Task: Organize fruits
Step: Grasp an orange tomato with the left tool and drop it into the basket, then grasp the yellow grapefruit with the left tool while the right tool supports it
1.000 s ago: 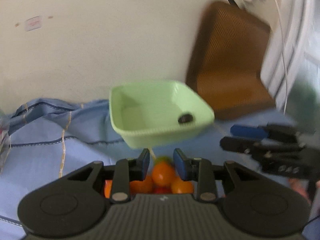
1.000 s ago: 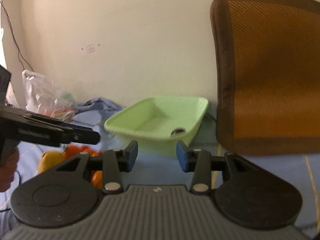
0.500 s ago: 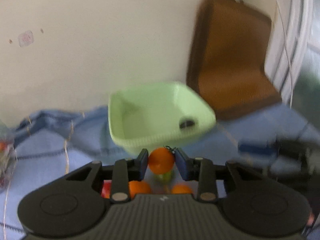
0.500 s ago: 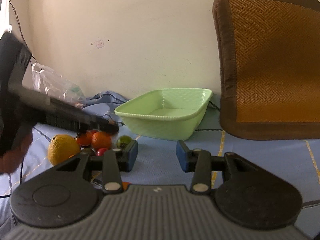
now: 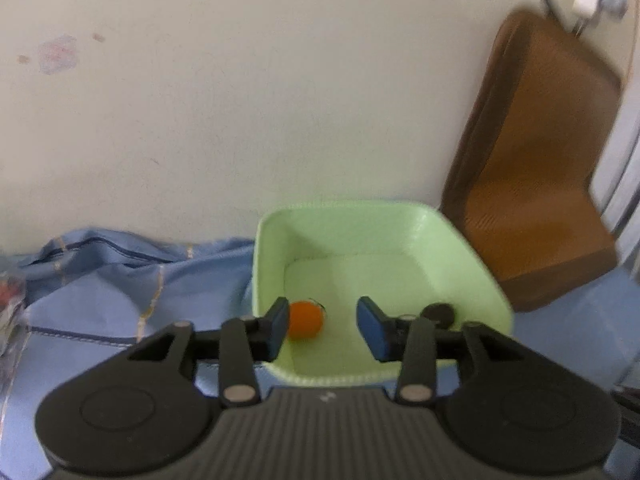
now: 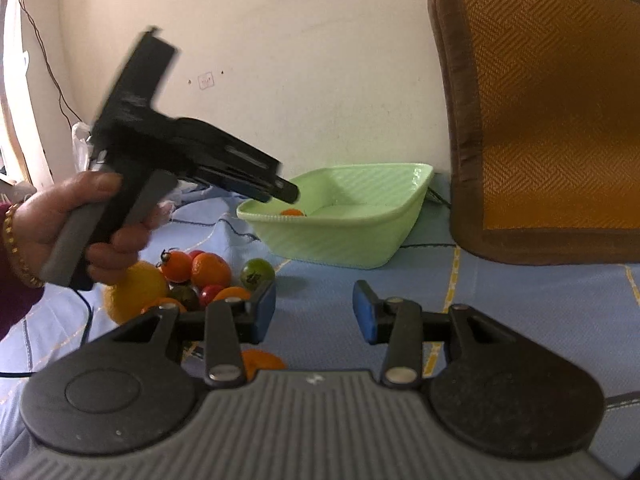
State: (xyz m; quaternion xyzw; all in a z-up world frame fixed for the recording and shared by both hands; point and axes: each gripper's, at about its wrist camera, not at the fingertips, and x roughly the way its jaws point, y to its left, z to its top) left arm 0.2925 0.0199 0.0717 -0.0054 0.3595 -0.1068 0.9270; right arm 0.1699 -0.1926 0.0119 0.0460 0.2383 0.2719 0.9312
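A light green basin (image 5: 460,248) stands on the blue cloth by the wall. My left gripper (image 5: 324,326) hangs over its near left part, and its jaws are opening. A small orange fruit (image 5: 305,319) lies inside the basin beside the left pad, free of the right pad. In the right wrist view the left gripper (image 6: 286,194), held by a hand, points down over the basin (image 6: 340,236), and the orange fruit (image 6: 292,213) shows just under its tip. My right gripper (image 6: 314,312) stands open over bare cloth. A pile of small fruits (image 6: 200,276) lies to its left.
A brown woven chair back (image 6: 552,112) leans on the wall right of the basin. A small dark round thing (image 5: 439,314) lies in the basin. One more orange fruit (image 6: 262,362) sits under my right gripper. A plastic bag (image 6: 80,148) is at far left.
My left gripper lifted an orange fruit from the pile, carried it over the basin and spread its jaws. The fruit now lies in the basin. The right gripper stayed open.
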